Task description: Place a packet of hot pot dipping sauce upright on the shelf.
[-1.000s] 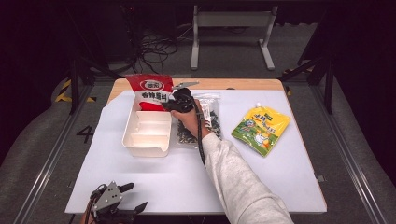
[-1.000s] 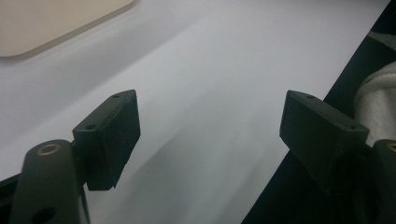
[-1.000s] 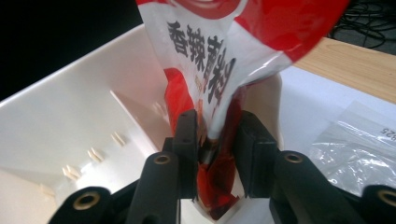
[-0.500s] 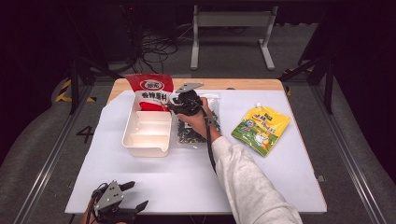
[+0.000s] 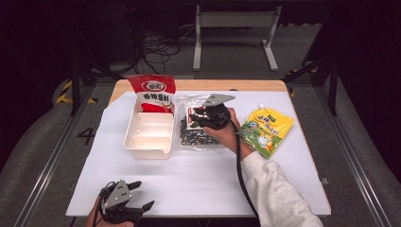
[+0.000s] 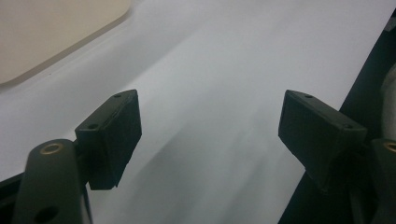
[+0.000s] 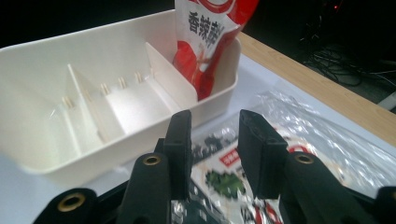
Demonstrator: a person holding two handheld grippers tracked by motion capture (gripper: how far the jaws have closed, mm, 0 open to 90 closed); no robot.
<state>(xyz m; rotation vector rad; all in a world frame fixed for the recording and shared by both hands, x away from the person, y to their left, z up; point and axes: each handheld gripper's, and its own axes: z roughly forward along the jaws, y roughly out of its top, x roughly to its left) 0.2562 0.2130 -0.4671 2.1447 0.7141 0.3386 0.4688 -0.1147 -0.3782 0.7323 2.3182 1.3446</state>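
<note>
A red snack bag (image 5: 152, 93) stands upright in the far compartment of the white divided tray (image 5: 147, 142). In the right gripper view the red bag (image 7: 211, 42) leans in the tray's (image 7: 56, 84) end compartment, and the other compartments are bare. My right gripper (image 5: 201, 115) hovers over a clear bag of dark snacks (image 5: 197, 136) just right of the tray. Its jaws have just been opening and stand a little apart with nothing between them (image 7: 214, 142). My left gripper (image 5: 139, 197) rests near the table's front left edge, open and holding nothing (image 6: 210, 126).
A yellow pouch (image 5: 265, 128) lies flat at the right of the white table cover (image 5: 198, 179). The wooden table edge (image 5: 246, 85) runs along the back. Beyond it are metal frame legs and cables on a dark floor. A corner of the tray (image 6: 56, 32) is ahead of the left gripper.
My right gripper has drawn away from the red bag, moving right and toward the person, and is now over the clear bag. The left gripper has stayed put.
</note>
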